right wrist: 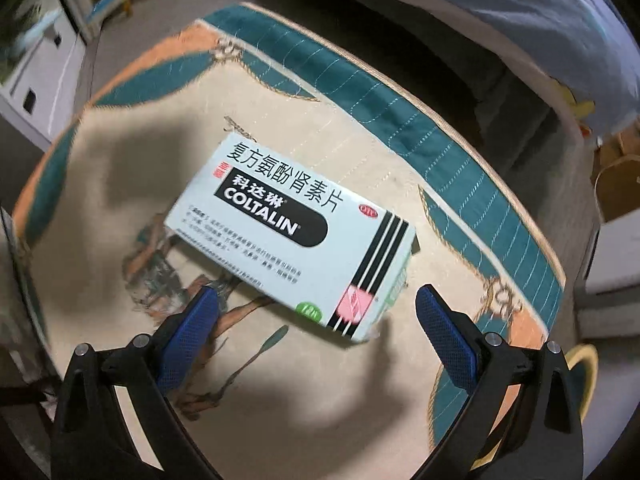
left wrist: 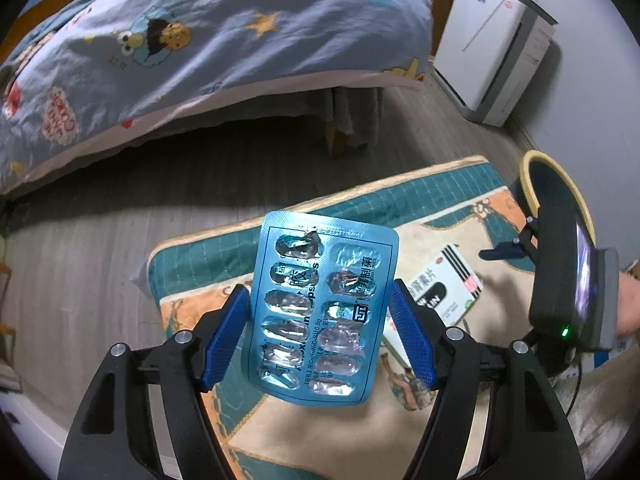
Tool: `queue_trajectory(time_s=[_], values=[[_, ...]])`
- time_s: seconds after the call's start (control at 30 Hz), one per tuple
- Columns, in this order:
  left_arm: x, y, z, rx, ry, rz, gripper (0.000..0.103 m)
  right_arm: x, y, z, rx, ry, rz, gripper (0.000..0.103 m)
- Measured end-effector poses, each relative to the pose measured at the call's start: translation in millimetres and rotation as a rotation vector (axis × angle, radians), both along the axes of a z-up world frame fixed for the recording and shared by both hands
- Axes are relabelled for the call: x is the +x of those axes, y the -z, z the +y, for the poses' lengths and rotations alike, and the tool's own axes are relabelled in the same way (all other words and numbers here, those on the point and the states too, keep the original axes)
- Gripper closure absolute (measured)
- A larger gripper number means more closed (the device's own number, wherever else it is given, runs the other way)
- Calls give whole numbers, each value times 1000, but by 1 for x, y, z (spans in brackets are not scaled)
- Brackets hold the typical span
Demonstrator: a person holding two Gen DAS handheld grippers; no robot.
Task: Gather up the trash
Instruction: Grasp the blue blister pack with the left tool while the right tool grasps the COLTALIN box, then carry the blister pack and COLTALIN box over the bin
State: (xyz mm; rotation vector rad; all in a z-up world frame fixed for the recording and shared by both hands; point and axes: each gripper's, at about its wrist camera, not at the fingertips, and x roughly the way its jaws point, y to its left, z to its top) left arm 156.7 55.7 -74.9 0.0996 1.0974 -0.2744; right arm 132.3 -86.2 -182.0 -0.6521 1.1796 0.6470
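A blue blister pack with emptied foil pockets stands upright between the blue pads of my left gripper, which is shut on its two long edges above the mat. A white COLTALIN medicine box lies flat on the mat, and it also shows in the left wrist view as the box to the right of the pack. My right gripper hovers over the near end of the box with its jaws wide open. The pads stand apart from the box.
The patterned mat with a teal border lies on a grey wood floor. A bed with a blue cartoon cover stands behind it. A dark bin with a yellow rim sits at the mat's right end. A white appliance stands at the far wall.
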Motion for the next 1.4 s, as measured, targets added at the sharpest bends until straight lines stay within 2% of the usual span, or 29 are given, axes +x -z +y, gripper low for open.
queue_trajectory(time_s=[0.2, 0.33, 0.5, 0.63, 0.67, 0.7, 0.73, 0.83, 1.0, 1.4], values=[[15, 4, 14, -48, -44, 20, 31, 11, 9, 26, -27, -57, -64, 6], [20, 4, 18, -71, -58, 23, 31, 18, 13, 44, 2, -102, -54, 6], [24, 5, 25, -92, -78, 32, 31, 30, 21, 55, 36, -99, 0, 6], [27, 5, 25, -99, -87, 34, 31, 46, 24, 49, 96, -33, 100, 6], [28, 4, 24, -100, -87, 33, 31, 48, 22, 45, 107, -23, 101, 7], [28, 4, 23, -100, -88, 33, 31, 48, 21, 44, 106, -19, 99, 13], [28, 4, 22, -100, -88, 33, 31, 49, 19, 44, 106, -11, 93, 18], [27, 2, 18, -99, -83, 27, 31, 48, 9, 39, 130, 25, 81, 23], [20, -4, 9, -90, -63, 13, 31, 46, -10, 27, 144, 73, 29, 25], [-5, -18, -33, -44, 19, -31, 31, 11, -71, -49, 173, 233, -83, 25]])
